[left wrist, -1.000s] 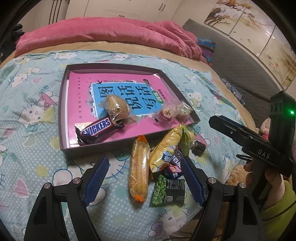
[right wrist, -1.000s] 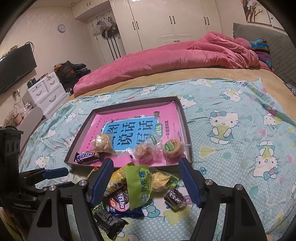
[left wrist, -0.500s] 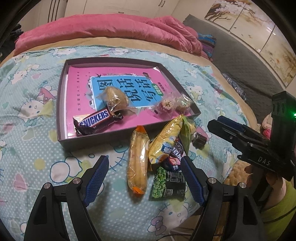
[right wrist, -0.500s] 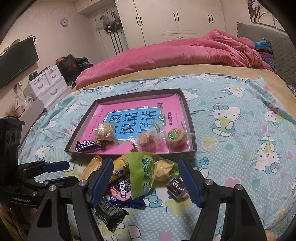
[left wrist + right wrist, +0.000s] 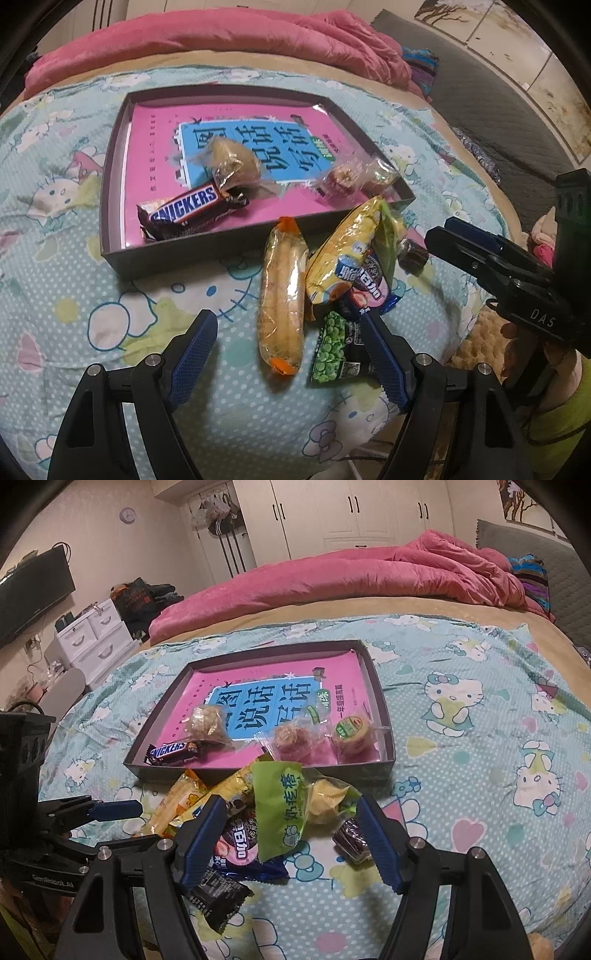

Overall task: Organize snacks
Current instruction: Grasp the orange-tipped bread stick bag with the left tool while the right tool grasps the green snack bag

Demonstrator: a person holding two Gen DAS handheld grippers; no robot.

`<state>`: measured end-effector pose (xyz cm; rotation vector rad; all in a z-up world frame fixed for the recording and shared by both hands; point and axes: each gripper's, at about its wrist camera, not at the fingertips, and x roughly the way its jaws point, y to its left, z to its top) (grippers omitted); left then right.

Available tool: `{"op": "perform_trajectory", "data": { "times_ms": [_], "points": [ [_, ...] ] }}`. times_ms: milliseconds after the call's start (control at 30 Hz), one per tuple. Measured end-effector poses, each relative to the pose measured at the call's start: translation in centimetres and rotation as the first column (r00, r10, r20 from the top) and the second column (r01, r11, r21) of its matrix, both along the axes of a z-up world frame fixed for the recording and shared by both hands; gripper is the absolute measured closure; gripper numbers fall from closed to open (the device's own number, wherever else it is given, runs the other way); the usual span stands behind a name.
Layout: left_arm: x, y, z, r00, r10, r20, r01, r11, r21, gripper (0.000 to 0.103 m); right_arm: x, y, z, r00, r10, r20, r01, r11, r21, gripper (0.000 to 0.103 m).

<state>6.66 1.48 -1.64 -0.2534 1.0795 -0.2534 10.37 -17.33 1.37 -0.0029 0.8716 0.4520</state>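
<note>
Snack pile (image 5: 258, 812) against tray (image 5: 380, 701) front wall; both tongs spread wide.

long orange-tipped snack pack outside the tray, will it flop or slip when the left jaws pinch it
The long snack pack looks filled along its length, so it probably holds shape rather than flopping. Its glossy clear wrapper may slip. It lies free on the soft Hello Kitty sheet, so it probably lifts lightly.

Pink Oreo pack (image 5: 371, 286) lies half-buried under yellow bag (image 5: 343, 251).
</note>
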Motion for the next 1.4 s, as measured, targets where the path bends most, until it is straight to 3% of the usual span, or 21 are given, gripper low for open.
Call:
{"op": "perform_trajectory", "data": {
  "times_ms": [367, 600, 867, 1167, 1267, 1400],
  "points": [
    [1.0, -0.5, -1.8, 1.000, -0.004, -0.027, 0.006, 0.997, 0.078, 0.022, 1.5, 0.1, -2.6, 0.999, -0.004, -0.052, 0.002, 0.999, -0.035, 0.031],
    [1.3, -0.1, -2.2, 1.000, 0.002, -0.031, 0.001, 0.996, 0.089, 0.022, 2.3, 1.0, -3.9, 0.998, 0.010, -0.067, -0.013, 0.999, -0.052, 0.031],
    [1.4, 1.1, -2.1, 0.999, 0.031, -0.023, -0.030, 0.997, 0.070, 0.038, 3.5, 0.4, -4.8, 0.997, 0.002, -0.081, -0.006, 0.999, -0.050, 0.030],
    [1.6, 0.1, -2.5, 1.000, 0.009, -0.024, -0.007, 0.997, 0.073, 0.039, 4.6, -0.3, -5.4, 0.996, 0.001, -0.087, 0.000, 1.000, 0.011, 0.030],
    [1.9, -0.2, -2.7, 1.000, 0.007, -0.025, -0.005, 0.997, 0.074, 0.039, 4.9, -0.6, -5.8, 0.996, -0.002, -0.093, 0.005, 0.999, 0.032, 0.034],
    [2.1, -0.6, -2.9, 1.000, 0.001, -0.024, 0.001, 0.996, 0.093, 0.039, 5.5, -1.3, -6.4, 0.994, -0.025, -0.109, 0.031, 0.998, 0.053, 0.047]
  ]
}}
